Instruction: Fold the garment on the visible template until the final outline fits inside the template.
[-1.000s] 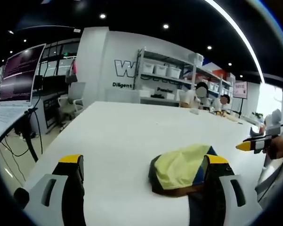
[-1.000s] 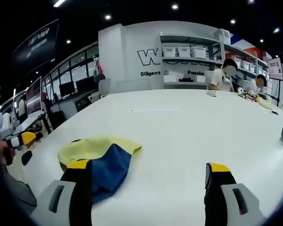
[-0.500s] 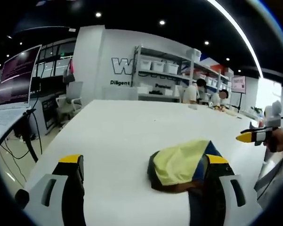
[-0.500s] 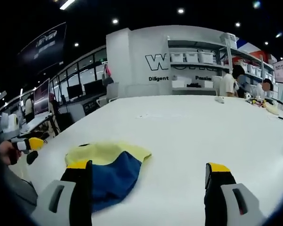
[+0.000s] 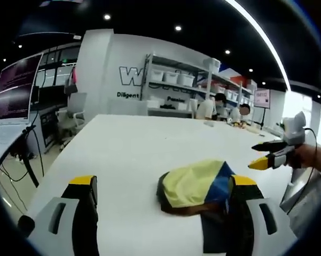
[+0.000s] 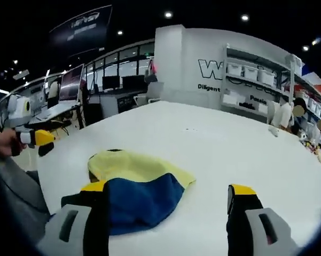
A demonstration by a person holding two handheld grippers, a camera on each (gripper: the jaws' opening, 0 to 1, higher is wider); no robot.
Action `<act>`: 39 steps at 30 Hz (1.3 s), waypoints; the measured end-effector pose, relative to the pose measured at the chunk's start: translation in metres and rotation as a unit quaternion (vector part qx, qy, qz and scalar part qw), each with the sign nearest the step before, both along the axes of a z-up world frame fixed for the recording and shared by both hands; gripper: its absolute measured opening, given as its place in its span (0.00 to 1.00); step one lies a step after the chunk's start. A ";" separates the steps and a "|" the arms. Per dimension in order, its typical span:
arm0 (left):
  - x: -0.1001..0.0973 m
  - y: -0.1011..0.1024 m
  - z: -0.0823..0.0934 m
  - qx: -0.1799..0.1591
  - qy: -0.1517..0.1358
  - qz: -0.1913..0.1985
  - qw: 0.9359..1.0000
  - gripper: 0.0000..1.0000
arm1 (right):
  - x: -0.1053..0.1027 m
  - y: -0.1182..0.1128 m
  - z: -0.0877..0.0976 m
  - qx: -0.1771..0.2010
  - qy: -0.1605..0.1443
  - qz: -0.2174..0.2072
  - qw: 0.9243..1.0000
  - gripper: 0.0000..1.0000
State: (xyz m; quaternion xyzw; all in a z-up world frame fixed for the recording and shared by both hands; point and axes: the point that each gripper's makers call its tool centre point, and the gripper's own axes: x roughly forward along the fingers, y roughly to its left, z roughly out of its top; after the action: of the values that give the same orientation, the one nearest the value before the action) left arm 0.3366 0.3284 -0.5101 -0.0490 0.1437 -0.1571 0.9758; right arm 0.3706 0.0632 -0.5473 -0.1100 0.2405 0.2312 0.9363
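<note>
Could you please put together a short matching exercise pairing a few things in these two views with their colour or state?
Column one:
1. garment
2. table
3. left gripper
4. storage bins

Column two:
A. plain white, bearing the garment
B. open, its jaws well apart
C. yellow and blue, lying crumpled
D. sitting on the shelves at the far wall

Pairs: 1-C, 2-A, 3-B, 4-D
</note>
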 end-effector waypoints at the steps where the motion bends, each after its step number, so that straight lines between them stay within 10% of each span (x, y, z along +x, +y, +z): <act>1: 0.000 0.000 -0.001 0.001 0.003 -0.004 1.000 0.95 | 0.002 0.004 0.002 0.007 -0.010 0.002 1.000 0.89; 22: 0.011 0.001 -0.014 0.074 0.020 -0.051 0.996 0.89 | -0.007 0.079 -0.033 -0.086 0.013 0.177 0.980 0.54; 39: 0.018 0.005 -0.024 0.076 0.026 -0.060 0.995 0.87 | -0.035 0.128 -0.061 -0.195 -0.007 0.357 0.914 0.28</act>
State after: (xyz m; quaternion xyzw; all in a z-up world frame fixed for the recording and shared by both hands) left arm 0.3547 0.3339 -0.5344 0.0305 0.1830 -0.2027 0.9615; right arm 0.3352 0.1912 -0.6082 -0.3708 0.2194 0.4974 0.7530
